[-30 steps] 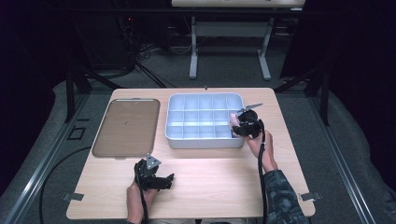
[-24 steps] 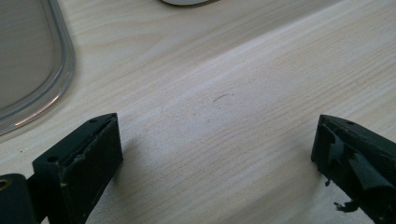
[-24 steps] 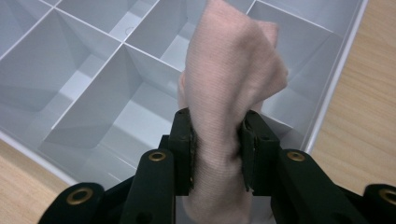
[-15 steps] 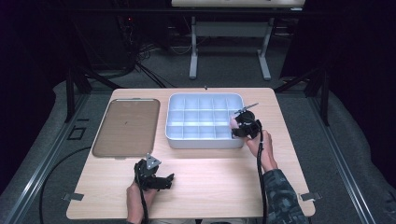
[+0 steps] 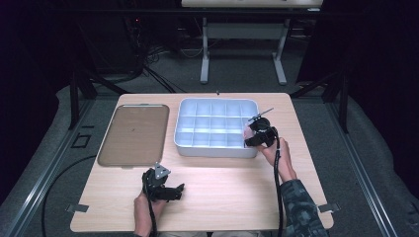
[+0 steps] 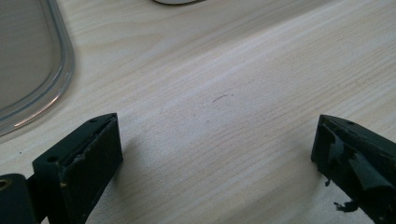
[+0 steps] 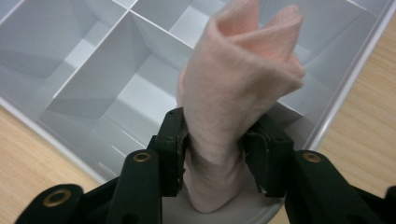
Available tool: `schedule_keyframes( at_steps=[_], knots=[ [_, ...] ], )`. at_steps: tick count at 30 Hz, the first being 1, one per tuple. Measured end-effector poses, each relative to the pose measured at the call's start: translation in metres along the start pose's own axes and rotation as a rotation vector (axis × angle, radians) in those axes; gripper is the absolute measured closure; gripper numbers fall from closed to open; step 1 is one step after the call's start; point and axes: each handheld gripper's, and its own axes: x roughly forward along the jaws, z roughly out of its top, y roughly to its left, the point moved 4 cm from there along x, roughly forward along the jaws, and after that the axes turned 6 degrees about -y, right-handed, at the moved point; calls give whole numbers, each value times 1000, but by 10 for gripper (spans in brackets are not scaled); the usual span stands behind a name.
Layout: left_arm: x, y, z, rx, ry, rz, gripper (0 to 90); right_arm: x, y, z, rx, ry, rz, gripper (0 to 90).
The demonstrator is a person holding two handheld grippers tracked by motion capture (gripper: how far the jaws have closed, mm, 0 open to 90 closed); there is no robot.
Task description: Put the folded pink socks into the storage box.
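Note:
A rolled pink cloth (image 7: 238, 70) stands between the jaws of my right gripper (image 7: 217, 140), over the near right corner compartment of the grey divided tray (image 7: 93, 84). The jaws have just been opening, but their pads still touch the cloth, which is pinched narrower there. From above, the right gripper (image 5: 249, 134) hangs over the tray's (image 5: 216, 149) right front corner, with a bit of pink cloth (image 5: 245, 132) at its tip. My left gripper (image 5: 178, 190) rests low near the table's front edge. It stands open (image 6: 217, 144) over bare wood with nothing between its jaws.
A brown flat lid (image 5: 133, 133) with a clear rim lies on the left of the wooden table (image 5: 222, 197), and its corner (image 6: 28, 56) appears in the left gripper view. The tray's other compartments look empty. A cable runs from each gripper toward the person.

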Motion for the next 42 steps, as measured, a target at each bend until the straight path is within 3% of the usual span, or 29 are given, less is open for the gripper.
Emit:
schedule_keyframes(
  at_steps=[6,10,17,28,32,42],
  knots=[
    [0,0,0,-2,-1,1,16,-19,0,3,7,-72,6,490],
    [0,0,0,-1,-1,-2,17,-28,0,9,-7,-101,-40,583],
    [0,0,0,-1,-1,-2,17,-18,-2,6,-9,-61,-70,736],
    [0,0,0,1,-1,-4,18,-12,-2,2,8,-21,-69,795],
    [0,-1,0,0,-1,-4,18,-14,-2,1,13,-42,-60,744],
    [0,-1,0,0,-1,-4,19,-36,2,1,9,-134,-33,498]
  ],
)
